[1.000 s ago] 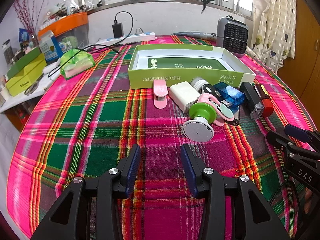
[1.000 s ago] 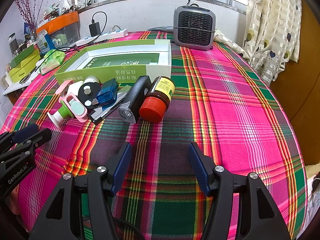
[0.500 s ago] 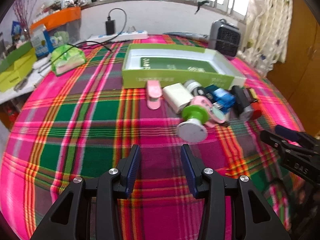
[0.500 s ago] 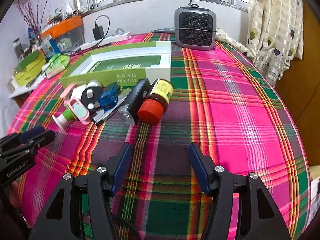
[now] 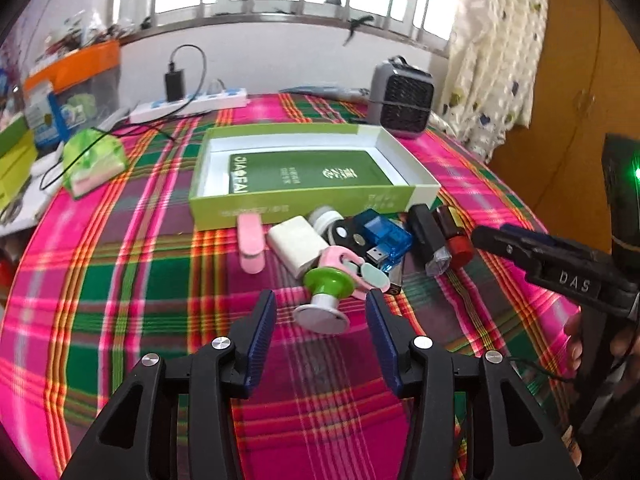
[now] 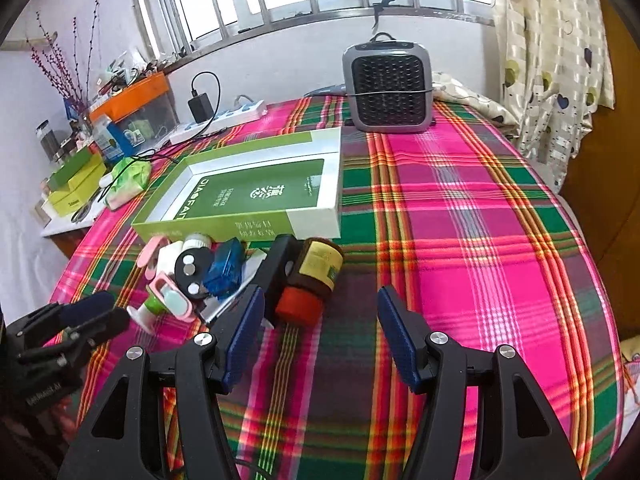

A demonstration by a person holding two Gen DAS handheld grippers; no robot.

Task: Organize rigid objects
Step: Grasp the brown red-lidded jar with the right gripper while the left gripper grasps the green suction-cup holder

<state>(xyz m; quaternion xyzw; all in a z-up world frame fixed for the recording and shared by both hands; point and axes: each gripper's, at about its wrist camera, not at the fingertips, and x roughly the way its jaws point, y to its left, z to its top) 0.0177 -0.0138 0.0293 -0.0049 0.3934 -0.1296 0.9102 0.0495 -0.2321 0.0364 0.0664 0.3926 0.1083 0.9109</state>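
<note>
A pile of small objects lies in front of the shallow green box [image 5: 304, 204] on the plaid cloth: a pink clip [image 5: 251, 244], a white charger [image 5: 298, 246], a blue USB case [image 5: 384, 236], a black torch [image 5: 428, 236] and a brown bottle with a red cap [image 6: 312, 280]. A green-and-white suction knob [image 5: 324, 300] lies nearest, just beyond my left gripper [image 5: 322, 320], whose jaws are opening with nothing pressed between them. My right gripper [image 6: 320, 320] stands open right before the bottle's red cap, touching nothing.
A grey heater [image 6: 388, 92] stands at the back of the table. A power strip [image 5: 192, 104] with its cable and a green tissue pack [image 5: 94, 160] lie at the back left. Boxes and clutter fill a side shelf [image 6: 76, 184]. A curtain [image 6: 552, 52] hangs at the right.
Both grippers have come closer to the pile. The left jaws have spread wider and now frame the suction knob. The right gripper has neared the bottle.
</note>
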